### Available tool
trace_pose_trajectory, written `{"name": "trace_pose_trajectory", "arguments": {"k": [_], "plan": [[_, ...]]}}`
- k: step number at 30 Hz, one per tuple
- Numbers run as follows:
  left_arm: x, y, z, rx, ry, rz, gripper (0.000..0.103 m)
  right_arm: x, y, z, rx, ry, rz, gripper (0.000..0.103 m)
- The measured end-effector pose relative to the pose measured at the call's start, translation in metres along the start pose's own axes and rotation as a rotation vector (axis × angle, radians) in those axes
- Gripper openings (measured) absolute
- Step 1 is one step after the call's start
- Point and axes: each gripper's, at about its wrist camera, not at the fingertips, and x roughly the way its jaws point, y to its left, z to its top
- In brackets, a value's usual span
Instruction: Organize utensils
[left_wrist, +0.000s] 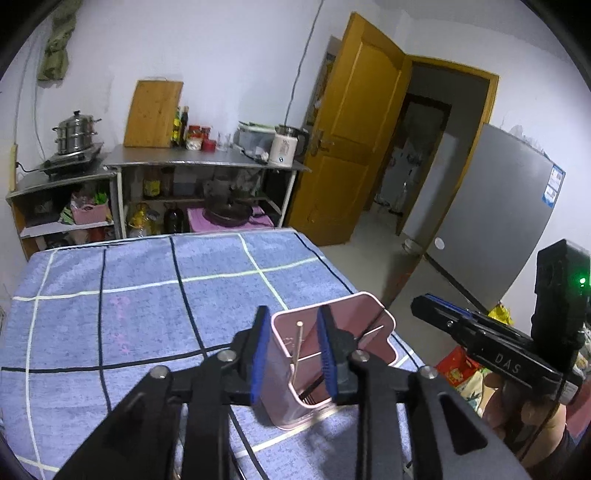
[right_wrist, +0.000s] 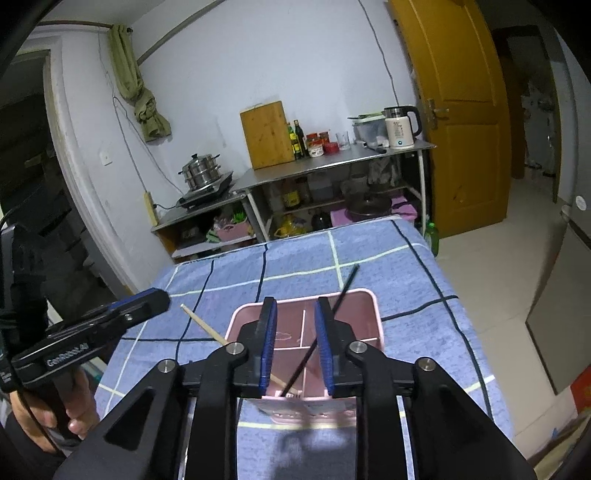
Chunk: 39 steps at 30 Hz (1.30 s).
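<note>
- Pink utensil holder (right_wrist: 364, 314) stands upright on the blue checked cloth (left_wrist: 129, 295) of the table, near the camera and close to the table's right edge.
- Thin dividers split the holder into compartments; a pale wooden chopstick (right_wrist: 205, 325) leans out over its left rim, and a black chopstick (right_wrist: 345, 288) leans out toward the far right.
- Which compartment each stick sits in cannot be told, as the jaws hide the base.
- Left gripper (left_wrist: 293, 350) hovers over the near end of the holder, jaws apart; the wooden chopstick (left_wrist: 297, 345) stands free in the gap, touching neither blue pad.
- Right gripper (right_wrist: 293, 345) hangs over the holder as well, jaws parted; the black stick crosses the gap close beside the right pad, and contact cannot be made out.
- Each gripper shows in the other's view off to the side, with a hand (right_wrist: 55, 417) wrapped round its grip.
- Rest of the cloth lies bare.
- Beyond the far edge stand metal shelves (left_wrist: 207, 158) carrying a cutting board (left_wrist: 153, 114), bottles and jars, a white kettle (left_wrist: 284, 147), and a steamer pot (left_wrist: 75, 131) on a hob.
- Yellow-brown door (left_wrist: 354, 129) stands open at far right, with a grey fridge (left_wrist: 491, 206) beside it.
</note>
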Motion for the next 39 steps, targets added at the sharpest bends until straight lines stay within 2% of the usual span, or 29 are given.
{"name": "trace_pose_trajectory", "arguments": {"k": [1,8,11,14,18,23,28,33,39], "plan": [[-0.005,0.002,-0.001,-0.006,-0.010,-0.003,0.035,-0.003,0.000,0.000,0.001,-0.007,0.002,0.023],[-0.047,0.017,-0.011,-0.029,-0.076,0.034,0.042,-0.031,0.009,-0.003,-0.009,-0.061,-0.003,0.023],[-0.066,0.022,-0.020,-0.023,-0.107,0.043,0.042,-0.043,0.017,-0.009,-0.017,-0.080,0.013,0.023],[-0.082,0.029,-0.033,-0.023,-0.139,0.089,0.042,-0.050,0.029,-0.018,-0.034,-0.086,0.029,0.023],[-0.095,0.038,-0.051,-0.017,-0.138,0.129,0.042,-0.052,0.048,-0.033,-0.068,-0.081,0.064,0.023],[-0.100,0.052,-0.073,-0.036,-0.101,0.180,0.042,-0.048,0.065,-0.051,-0.087,-0.058,0.108,0.023],[-0.102,0.075,-0.098,-0.099,-0.076,0.193,0.042,-0.038,0.074,-0.069,-0.090,-0.022,0.133,0.023],[-0.087,0.095,-0.120,-0.130,-0.009,0.244,0.042,-0.023,0.081,-0.088,-0.102,0.031,0.144,0.023],[-0.067,0.111,-0.142,-0.155,0.056,0.259,0.042,-0.004,0.090,-0.105,-0.124,0.088,0.164,0.023]]}}
